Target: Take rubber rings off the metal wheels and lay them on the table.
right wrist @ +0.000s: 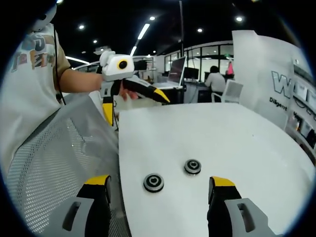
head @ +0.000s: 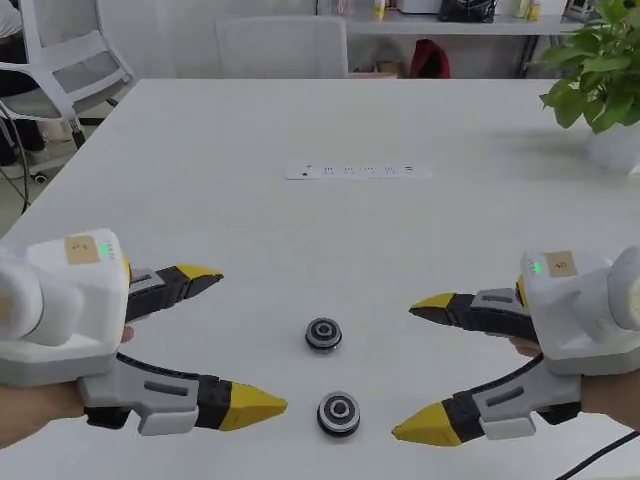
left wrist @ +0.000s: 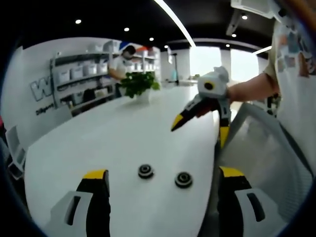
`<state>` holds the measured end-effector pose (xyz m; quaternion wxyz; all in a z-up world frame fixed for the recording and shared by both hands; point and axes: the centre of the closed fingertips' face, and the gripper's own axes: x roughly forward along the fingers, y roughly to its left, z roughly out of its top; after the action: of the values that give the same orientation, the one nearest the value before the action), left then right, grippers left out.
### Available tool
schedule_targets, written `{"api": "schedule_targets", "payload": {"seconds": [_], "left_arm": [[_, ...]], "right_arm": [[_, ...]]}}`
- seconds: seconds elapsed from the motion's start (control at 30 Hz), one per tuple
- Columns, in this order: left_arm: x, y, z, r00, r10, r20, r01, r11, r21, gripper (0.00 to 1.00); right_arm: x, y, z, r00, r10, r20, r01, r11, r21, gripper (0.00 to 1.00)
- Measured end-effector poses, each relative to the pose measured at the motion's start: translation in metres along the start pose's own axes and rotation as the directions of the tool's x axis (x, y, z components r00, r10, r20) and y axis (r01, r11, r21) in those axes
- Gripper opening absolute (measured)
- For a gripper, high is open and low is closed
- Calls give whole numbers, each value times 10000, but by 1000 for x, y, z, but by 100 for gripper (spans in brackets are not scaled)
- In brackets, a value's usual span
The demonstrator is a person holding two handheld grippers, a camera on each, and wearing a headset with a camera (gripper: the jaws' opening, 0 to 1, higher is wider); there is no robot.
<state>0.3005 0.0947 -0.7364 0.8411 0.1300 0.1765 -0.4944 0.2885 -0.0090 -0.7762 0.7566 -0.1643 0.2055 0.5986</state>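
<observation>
White desk (head: 300, 230) is seen carrying two wheels, each with a black rubber ring (head: 310, 336) on it: a far metal wheel (head: 323, 334) and a near metal wheel (head: 338, 413). They are flanked, untouched, by the left claw (head: 252, 342) and the right claw (head: 404, 371), both held wide open and empty

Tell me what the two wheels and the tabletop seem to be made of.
The far wheel and the near wheel: glinting silver parts, likely metal; dull black bands on them, probably rubber. The table: smooth, matte white, perhaps laminate; the look leaves it open.
</observation>
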Motion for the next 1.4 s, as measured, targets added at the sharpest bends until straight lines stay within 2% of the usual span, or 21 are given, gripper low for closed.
{"api": "schedule_targets", "payload": {"seconds": [0.27, 0.43, 0.6, 0.7, 0.87, 0.97, 1.2, 1.27, 1.4], "left_arm": [[10, -5, 0, 9995, -319, -75, 320, 9992, 230, 88], [17, -8, -5, 9980, -563, -293, 573, 9977, 358, 85], [23, -12, -8, 9959, -854, -292, 864, 9957, 346, 83], [28, -14, -12, 9945, -961, -425, 977, 9945, 368, 81], [34, -19, -15, 9905, -1271, -520, 1294, 9906, 435, 79], [39, -22, -21, 9865, -1459, -738, 1498, 9874, 501, 76], [49, -24, -29, 9809, -1684, -973, 1738, 9835, 500, 71], [51, -26, -30, 9789, -1803, -961, 1851, 9818, 434, 70], [54, -28, -37, 9734, -1937, -1225, 2015, 9780, 545, 65]], "right_arm": [[10, 1, 0, 9995, 322, 15, -322, 9991, -269, 73], [15, -1, -4, 9988, 468, -118, -472, 9982, -361, 68], [18, 1, -7, 9981, 565, -261, -577, 9971, -490, 63], [20, 1, -8, 9974, 667, -256, -678, 9966, -463, 62], [27, 2, -17, 9952, 861, -467, -884, 9949, -494, 58], [30, 4, -20, 9934, 1027, -516, -1051, 9934, -464, 54], [36, 2, -27, 9918, 1147, -556, -1164, 9928, -287, 48], [38, 3, -30, 9906, 1185, -677, -1213, 9918, -393, 47], [41, 2, -36, 9884, 1246, -870, -1292, 9904, -485, 45]]}}
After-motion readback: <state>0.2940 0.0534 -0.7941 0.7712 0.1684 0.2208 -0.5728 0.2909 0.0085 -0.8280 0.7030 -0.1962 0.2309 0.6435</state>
